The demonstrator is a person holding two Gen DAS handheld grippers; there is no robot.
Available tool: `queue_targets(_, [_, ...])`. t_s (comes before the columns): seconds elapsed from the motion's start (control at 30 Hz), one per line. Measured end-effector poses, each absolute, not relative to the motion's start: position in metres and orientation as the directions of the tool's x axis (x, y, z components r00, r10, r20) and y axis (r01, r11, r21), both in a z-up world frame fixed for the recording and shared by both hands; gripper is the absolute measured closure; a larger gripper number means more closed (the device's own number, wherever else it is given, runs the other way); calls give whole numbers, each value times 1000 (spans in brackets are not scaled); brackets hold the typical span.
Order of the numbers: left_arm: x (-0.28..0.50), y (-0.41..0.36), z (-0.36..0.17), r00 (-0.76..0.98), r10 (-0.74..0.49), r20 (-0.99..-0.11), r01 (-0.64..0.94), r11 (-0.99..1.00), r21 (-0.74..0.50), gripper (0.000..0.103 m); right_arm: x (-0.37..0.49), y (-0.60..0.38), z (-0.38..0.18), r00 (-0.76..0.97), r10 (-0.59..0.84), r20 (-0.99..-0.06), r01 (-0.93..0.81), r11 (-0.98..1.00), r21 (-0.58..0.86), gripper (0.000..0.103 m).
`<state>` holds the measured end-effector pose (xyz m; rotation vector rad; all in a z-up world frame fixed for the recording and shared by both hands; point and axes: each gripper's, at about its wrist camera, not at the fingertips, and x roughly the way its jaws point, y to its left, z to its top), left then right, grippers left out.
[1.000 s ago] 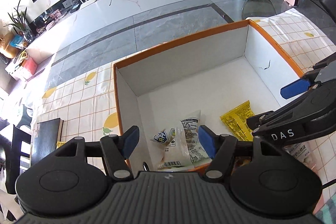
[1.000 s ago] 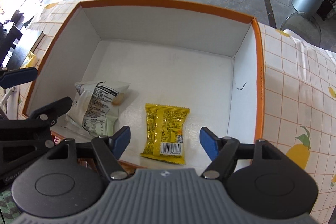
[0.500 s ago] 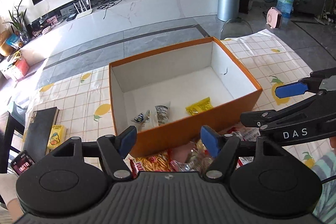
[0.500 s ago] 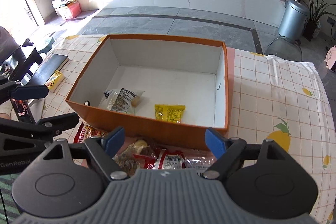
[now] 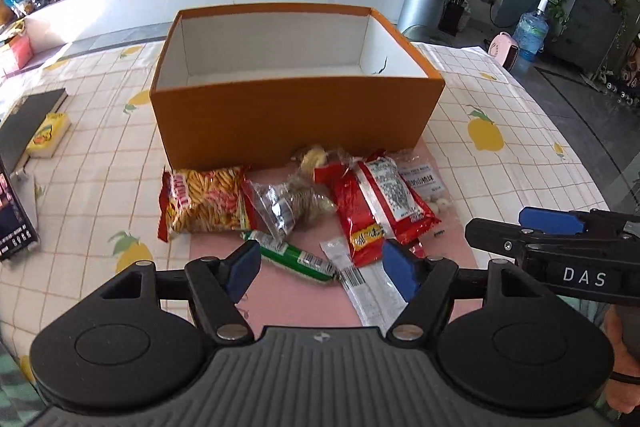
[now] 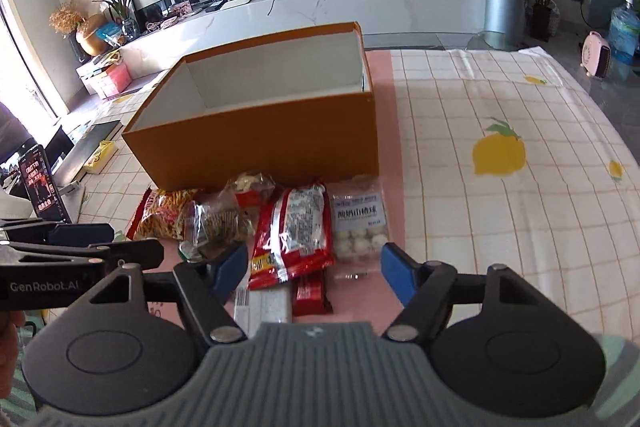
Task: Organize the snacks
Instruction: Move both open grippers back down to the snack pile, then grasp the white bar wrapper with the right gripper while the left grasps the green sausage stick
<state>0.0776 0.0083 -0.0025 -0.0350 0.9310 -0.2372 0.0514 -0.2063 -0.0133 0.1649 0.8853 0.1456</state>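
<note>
Both grippers — left [image 5: 320,267] and right [image 6: 308,269] — hang with fingers wide, holding nothing (the right's just narrowed). Snack packets [image 5: 304,211] lie on the desk [image 5: 520,155], right before the orange box [image 5: 296,119] — handy for dropping in.

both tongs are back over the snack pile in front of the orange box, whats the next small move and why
Probably lower the right tongs onto the big red packet and close. Both tongs are open and empty, the right ones having just narrowed. The packet lies on top of the pile, straight ahead of them, right beside the orange box.
</note>
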Motion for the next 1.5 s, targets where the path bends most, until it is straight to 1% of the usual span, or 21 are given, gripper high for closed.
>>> queue_targets(0.17, [67, 15, -32, 559, -204, -804, 152, 978, -142, 25, 35, -194, -43, 615, 191, -765, -61, 979, 196, 33])
queue_targets(0.27, [65, 20, -46, 559, -186, -808, 113, 983, -148, 26, 33, -182, -62, 587, 205, -783, -93, 978, 187, 33])
queue_targets(0.33, [66, 25, -51, 558, -184, -809, 93, 983, -159, 28, 36, -175, -73, 563, 217, -797, -108, 976, 189, 33])
queue_targets(0.53, [71, 34, -60, 567, -150, -810, 51, 988, -148, 28, 49, -158, -92, 509, 238, -827, -133, 971, 198, 33])
queue_targets(0.67, [76, 40, -67, 556, -152, -817, 29, 986, -164, 28, 57, -143, -102, 486, 237, -841, -163, 970, 179, 34])
queue_targets(0.83, [79, 41, -72, 545, -158, -824, 21, 984, -175, 28, 63, -127, -106, 511, 193, -838, -207, 973, 98, 38])
queue_targets(0.9, [80, 41, -72, 544, -165, -822, 20, 983, -184, 28, 65, -125, -106, 522, 173, -835, -211, 975, 70, 42])
queue_targets(0.97, [81, 40, -72, 545, -177, -820, 22, 980, -197, 28, 66, -126, -106, 525, 165, -835, -216, 975, 57, 53])
queue_targets(1.1, [87, 36, -73, 535, -191, -823, 22, 977, -213, 28, 66, -136, -105, 522, 163, -837, -200, 978, 65, 54])
queue_targets(1.3, [105, 27, -77, 515, -172, -840, -67, 969, -239, 28, 68, -145, -106, 530, 141, -837, -179, 983, 52, 54])
queue_targets(1.37, [110, 23, -80, 504, -147, -851, -101, 969, -226, 28, 69, -143, -106, 532, 139, -835, -183, 982, 46, 53])
queue_targets(1.4, [112, 20, -82, 499, -128, -857, -118, 970, -214, 26, 68, -142, -107, 534, 138, -834, -187, 982, 42, 52])
queue_targets(1.5, [117, 15, -84, 508, -98, -856, -156, 967, -203, 25, 69, -143, -107, 537, 143, -831, -187, 981, 47, 51])
